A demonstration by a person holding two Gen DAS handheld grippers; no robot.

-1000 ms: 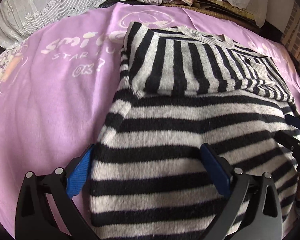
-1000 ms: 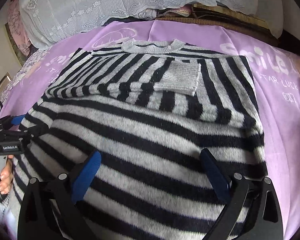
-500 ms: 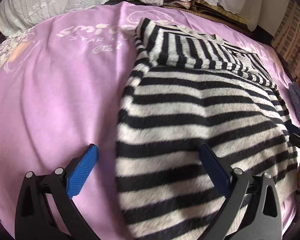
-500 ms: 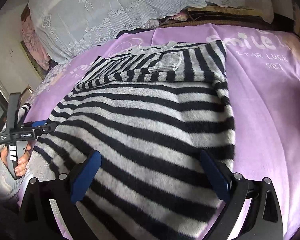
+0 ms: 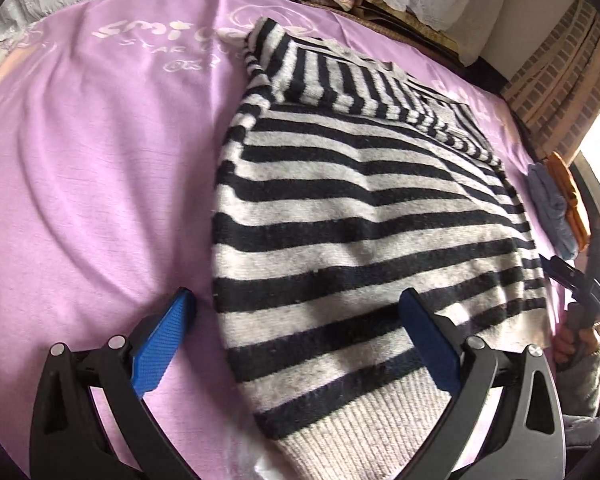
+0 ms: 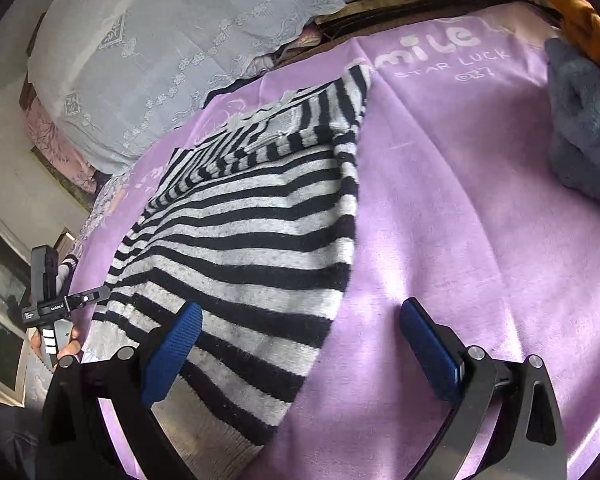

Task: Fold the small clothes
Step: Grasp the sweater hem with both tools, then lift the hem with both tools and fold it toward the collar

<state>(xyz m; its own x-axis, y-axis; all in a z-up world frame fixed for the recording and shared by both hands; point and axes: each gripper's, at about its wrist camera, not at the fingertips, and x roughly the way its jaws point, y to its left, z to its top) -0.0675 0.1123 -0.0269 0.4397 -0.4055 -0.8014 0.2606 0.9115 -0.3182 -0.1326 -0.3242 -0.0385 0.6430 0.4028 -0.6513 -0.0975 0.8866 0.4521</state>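
Both grippers, left [image 5: 296, 322] and right [image 6: 300, 334], low over striped sweater [image 5: 364, 216] hem corners, jaws wide, empty.

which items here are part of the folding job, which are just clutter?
In the job:
- striped sweater, sleeves already folded in
- left gripper, open over the hem corner
- right gripper, open over the other hem corner

Lying about:
- purple sheet under the sweater
- grey-blue folded cloth
- orange cloth
- lace cover

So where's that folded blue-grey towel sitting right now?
The blue-grey towel lies at the right edge of the purple sheet, beside something orange, apart from the striped sweater.
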